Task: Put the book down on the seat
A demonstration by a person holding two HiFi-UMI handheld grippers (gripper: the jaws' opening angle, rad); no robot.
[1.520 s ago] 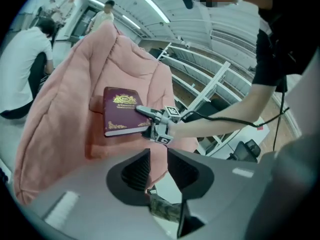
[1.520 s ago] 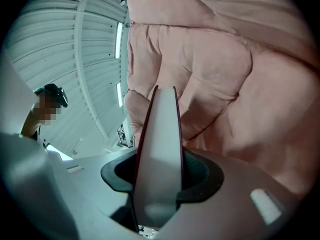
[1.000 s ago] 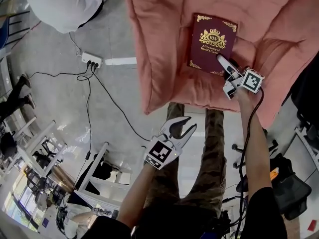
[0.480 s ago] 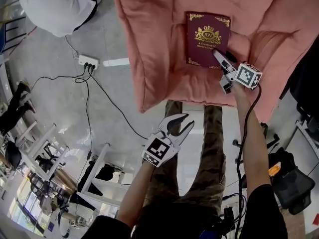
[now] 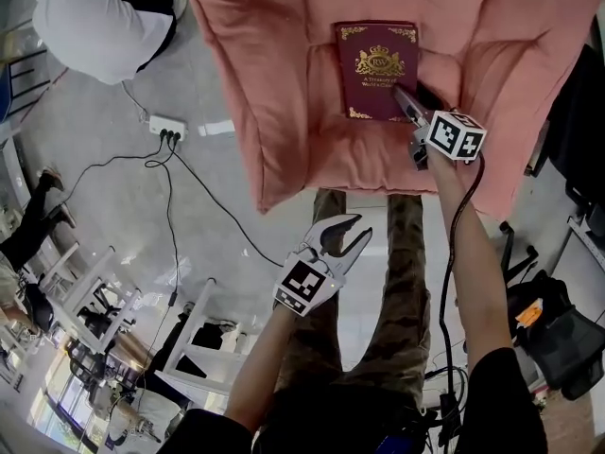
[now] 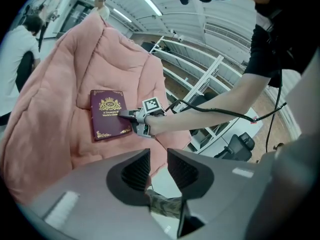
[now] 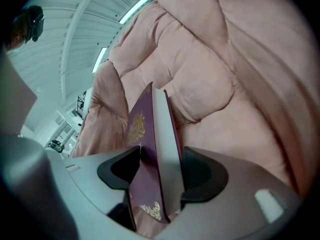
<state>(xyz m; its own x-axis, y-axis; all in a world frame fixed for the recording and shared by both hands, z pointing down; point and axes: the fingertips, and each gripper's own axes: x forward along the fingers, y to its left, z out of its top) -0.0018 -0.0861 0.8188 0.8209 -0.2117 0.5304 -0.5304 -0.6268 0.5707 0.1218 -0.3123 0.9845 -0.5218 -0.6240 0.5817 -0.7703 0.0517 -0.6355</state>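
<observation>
Judged releasing: had right gripper (image 5: 405,100) parted astride gold-crested maroon hardback book (image 5: 376,64) on pink quilted seat (image 5: 274,83), left gripper (image 5: 352,235) closed, empty; needed straight pull-back next.

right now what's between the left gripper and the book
Head view: between left gripper and book, just pink cushion and the person's trouser legs.

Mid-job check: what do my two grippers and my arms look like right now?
The left gripper and right gripper are pale grey-white, with curved jaws and dark ribbed pads. Each carries a white marker cube printed with black squares. A black cable trails from the right one along the arm. The person wears black short sleeves.
</observation>
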